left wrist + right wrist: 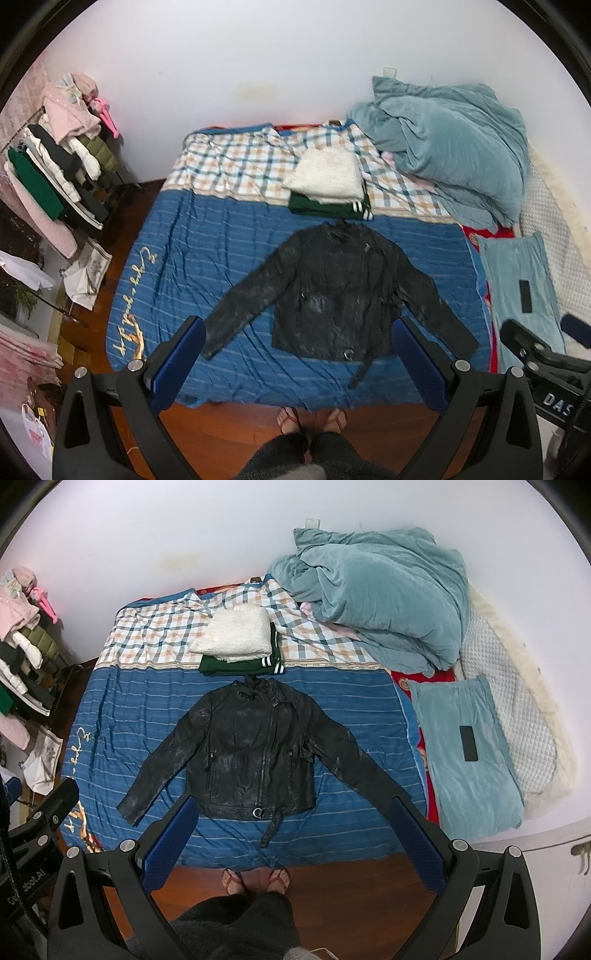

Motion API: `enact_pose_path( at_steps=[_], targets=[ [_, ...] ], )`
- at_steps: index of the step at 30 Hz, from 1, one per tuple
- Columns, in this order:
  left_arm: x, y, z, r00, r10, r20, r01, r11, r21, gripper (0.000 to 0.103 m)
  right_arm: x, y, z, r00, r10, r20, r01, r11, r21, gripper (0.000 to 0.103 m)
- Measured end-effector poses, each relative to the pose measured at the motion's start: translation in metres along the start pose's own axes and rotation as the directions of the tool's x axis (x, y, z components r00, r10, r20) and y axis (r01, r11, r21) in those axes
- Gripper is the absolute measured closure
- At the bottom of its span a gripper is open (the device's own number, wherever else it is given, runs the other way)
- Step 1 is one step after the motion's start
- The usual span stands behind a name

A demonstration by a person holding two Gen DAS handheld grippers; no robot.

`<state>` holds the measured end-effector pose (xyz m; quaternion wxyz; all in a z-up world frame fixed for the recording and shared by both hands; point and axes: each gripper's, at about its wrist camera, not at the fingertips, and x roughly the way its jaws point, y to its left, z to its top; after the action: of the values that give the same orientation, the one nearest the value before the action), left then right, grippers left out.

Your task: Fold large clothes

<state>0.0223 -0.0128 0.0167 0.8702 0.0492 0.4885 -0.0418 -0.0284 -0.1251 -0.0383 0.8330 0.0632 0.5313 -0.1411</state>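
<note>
A black leather jacket lies flat and face up on the blue striped bed cover, sleeves spread out to both sides, its belt hanging toward the near edge. My left gripper hovers high above the jacket's hem, open and holding nothing. My right gripper also hangs open above the hem, empty. Behind the collar sits a stack of folded clothes: a white fleece piece on top of a green garment.
A crumpled teal duvet fills the far right of the bed. A teal pillow holds a black phone. A loaded clothes rack stands at the left. A person's feet stand on the wooden floor at the bed's edge.
</note>
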Motion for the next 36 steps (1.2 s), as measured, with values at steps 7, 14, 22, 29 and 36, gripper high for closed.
enact_pose_path(
  at_steps=[7,14,22,29,36],
  targets=[
    [0.065,0.003,0.003,0.993,0.066,0.097,-0.070,0.997,0.042,0.000,0.067,-0.016,-0.001,0.997,0.083,0.004,-0.082,0.984,0.161,0.000],
    [0.181,-0.028,-0.001,0.989,0.148,0.009,-0.148,0.986,0.082,0.000,0.207,-0.114,-0.029,0.995,0.052,-0.079,-0.009,0.881,0.474,0.000],
    [0.323,-0.090,-0.023,0.961,0.254,-0.108,-0.241,0.963,0.116,0.000,0.416,-0.281,-0.133,0.973,0.150,-0.174,0.058,0.575,0.816,0.000],
    [0.441,-0.130,-0.061,0.916,0.309,-0.255,-0.281,0.949,0.143,0.000,0.564,-0.365,-0.215,0.958,0.227,-0.177,0.102,0.308,0.946,0.000],
    [0.525,-0.163,-0.080,0.887,0.334,-0.319,-0.289,0.940,0.182,0.000,0.656,-0.385,-0.253,0.959,0.262,-0.106,0.083,0.100,0.992,0.025]
  ],
)
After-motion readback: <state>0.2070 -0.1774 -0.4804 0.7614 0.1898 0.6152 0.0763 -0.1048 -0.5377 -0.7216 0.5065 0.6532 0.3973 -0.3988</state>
